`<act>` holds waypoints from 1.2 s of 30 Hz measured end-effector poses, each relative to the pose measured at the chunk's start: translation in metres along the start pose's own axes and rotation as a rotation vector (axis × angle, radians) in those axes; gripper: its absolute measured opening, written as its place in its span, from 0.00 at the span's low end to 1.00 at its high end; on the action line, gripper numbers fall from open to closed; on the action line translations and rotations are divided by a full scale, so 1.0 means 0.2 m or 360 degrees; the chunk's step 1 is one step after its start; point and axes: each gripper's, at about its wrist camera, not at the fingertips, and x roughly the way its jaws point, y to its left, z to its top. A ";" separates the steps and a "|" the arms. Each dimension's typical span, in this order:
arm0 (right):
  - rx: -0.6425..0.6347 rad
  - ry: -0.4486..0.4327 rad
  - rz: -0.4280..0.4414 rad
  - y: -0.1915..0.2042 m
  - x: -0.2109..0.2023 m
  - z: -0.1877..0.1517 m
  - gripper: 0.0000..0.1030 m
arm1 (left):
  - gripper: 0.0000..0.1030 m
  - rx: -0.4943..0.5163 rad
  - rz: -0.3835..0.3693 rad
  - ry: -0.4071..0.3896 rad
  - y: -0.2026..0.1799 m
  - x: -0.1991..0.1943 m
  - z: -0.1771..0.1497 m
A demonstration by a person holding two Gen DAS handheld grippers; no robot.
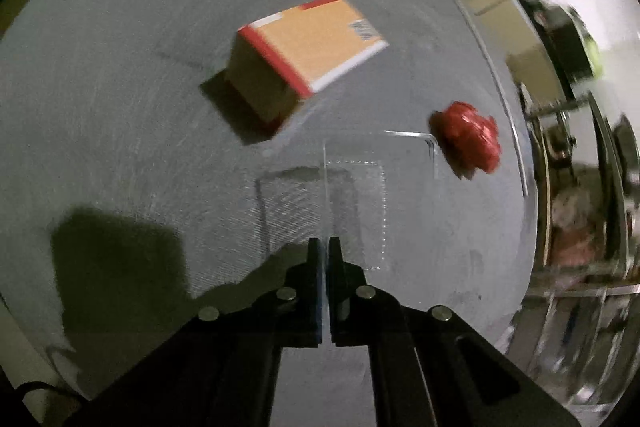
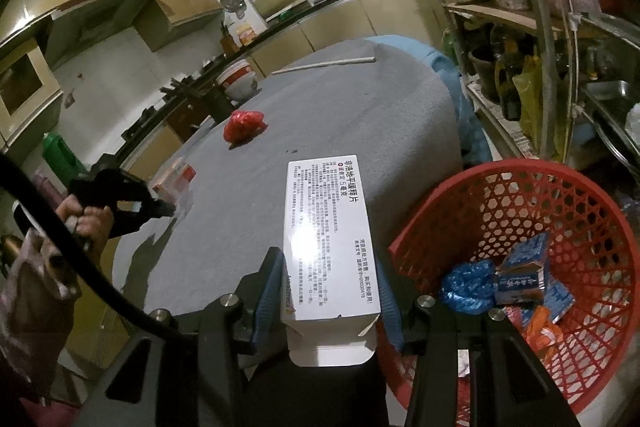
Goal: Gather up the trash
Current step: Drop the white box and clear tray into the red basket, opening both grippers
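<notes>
My right gripper (image 2: 326,279) is shut on a white medicine box (image 2: 326,231) and holds it above the grey table (image 2: 360,115), just left of a red mesh basket (image 2: 520,227) holding blue and orange wrappers. My left gripper (image 1: 325,251) is shut on a thin clear plastic sheet (image 1: 324,195) over the table. An orange and red carton (image 1: 304,59) lies ahead of it, and a crumpled red bag (image 1: 468,139) lies to its right. The right wrist view shows the left gripper (image 2: 170,207), the carton (image 2: 176,177) and the red bag (image 2: 244,125).
A thin stick (image 2: 324,63) lies at the table's far edge. A white bowl (image 2: 238,79) stands beyond the table. A metal shelf rack (image 2: 552,39) with pots and bags stands at the right, behind the basket. Kitchen counters run along the back.
</notes>
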 end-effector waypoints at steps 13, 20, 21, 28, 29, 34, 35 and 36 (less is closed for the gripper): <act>0.0057 -0.0129 -0.0108 -0.11 -0.15 0.06 0.46 | 0.02 0.0575 -0.0154 0.0079 -0.45 -0.03 -0.42; 0.0130 -0.0223 -0.0213 -0.25 -0.32 0.07 0.46 | 0.02 0.0938 -0.0220 0.0206 -0.78 0.00 -0.79; 0.0142 -0.0235 -0.0236 -0.28 -0.36 0.07 0.46 | 0.02 0.0987 -0.0227 0.0231 -0.82 0.02 -0.84; 0.0252 -0.0244 -0.0313 -0.44 -0.48 -0.01 0.47 | 0.02 0.1238 -0.0251 0.0389 -1.02 0.11 -1.13; 0.0262 -0.0235 -0.0317 -0.44 -0.48 -0.01 0.47 | 0.02 0.1279 -0.0246 0.0394 -1.04 0.12 -1.17; 0.0321 -0.0174 -0.0288 -0.48 -0.45 -0.04 0.52 | 0.12 0.1474 -0.0243 0.0562 -1.17 0.25 -1.34; 0.0341 -0.0156 -0.0287 -0.49 -0.44 -0.04 0.58 | 0.29 0.1514 -0.0223 0.0574 -1.18 0.28 -1.36; 0.0360 -0.0147 -0.0293 -0.50 -0.44 -0.04 0.59 | 0.40 0.1536 -0.0207 0.0578 -1.18 0.30 -1.37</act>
